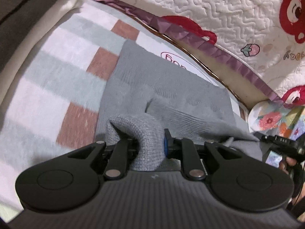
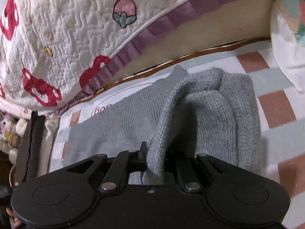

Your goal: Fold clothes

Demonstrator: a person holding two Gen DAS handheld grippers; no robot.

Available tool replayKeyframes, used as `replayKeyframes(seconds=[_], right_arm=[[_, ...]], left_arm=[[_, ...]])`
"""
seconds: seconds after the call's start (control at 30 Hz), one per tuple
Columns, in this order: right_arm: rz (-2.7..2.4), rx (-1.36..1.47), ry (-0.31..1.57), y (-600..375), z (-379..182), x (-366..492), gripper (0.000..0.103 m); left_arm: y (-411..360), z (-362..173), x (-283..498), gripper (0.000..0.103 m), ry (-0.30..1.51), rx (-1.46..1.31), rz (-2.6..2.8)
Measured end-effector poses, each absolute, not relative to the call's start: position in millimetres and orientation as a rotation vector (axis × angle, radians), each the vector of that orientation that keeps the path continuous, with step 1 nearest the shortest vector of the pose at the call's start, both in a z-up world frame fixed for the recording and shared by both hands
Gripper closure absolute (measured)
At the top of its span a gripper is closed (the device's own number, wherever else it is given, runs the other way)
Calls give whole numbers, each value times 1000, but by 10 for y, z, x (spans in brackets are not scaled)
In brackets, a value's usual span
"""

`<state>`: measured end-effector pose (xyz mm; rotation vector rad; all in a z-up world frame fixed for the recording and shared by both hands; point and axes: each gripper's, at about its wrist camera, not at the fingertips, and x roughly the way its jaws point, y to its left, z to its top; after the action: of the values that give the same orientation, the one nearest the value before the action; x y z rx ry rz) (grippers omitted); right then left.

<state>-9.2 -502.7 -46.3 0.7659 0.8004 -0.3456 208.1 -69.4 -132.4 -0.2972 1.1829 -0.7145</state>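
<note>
The grey knit garment (image 1: 167,95) lay spread on a checked bed cover (image 1: 57,72) of white, pale green and brown squares, its far edge running close alongside the bed's gold-trimmed border. In the left wrist view its long axis ran from lower left to upper right, roughly parallel to that border; a far corner pointed toward the quilted blanket (image 1: 219,9) with red bear prints and a purple ruffle.

The left gripper (image 1: 146,139) was closed on a raised fold of the near edge of the garment, the knit bunched into a hump between its 2 fingers and spilling back over the gripper body. The rest of the cloth stretched forward and to the right from that pinch. At the right edge of this view, part of the other gripper and a fingertip of the person's hand showed just beyond the garment, by a floral cloth (image 1: 270,118).

The right gripper (image 2: 156,152) likewise clamped the garment (image 2: 118,118), a thick ridge of knit rising from between its fingers and curling forward and right into a rolled lump. Flat cloth lay to the left of the ridge, reaching toward the border. Both grippers sat low and near level over the bed, aimed toward the blanket.
</note>
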Motion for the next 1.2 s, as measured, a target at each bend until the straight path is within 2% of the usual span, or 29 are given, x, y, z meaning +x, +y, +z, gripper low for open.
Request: replayKeyframes(seconds=[0.27,0.47,0.7,0.83,1.2], right_arm=[[-338,692,909,-5360,-728,489,91],[-365,688,945,-5429,-885,677,91],[-408,696,961,-5466,-984,848,91],[-439,697,969,-5446,-1070,909,91],[-539,675,855,-5430,-869,875,91]], left_arm=[[-915,-1647,2386,88,1124,-340,-640],[-665,-1667,2357,88,1057,-404,-764],[-689,-1955,2475,85,1100,-422,-765],[-673,-1895,2462,85,1082,-418,-780],[-687,-1650,2334,86,961,-378,-837]])
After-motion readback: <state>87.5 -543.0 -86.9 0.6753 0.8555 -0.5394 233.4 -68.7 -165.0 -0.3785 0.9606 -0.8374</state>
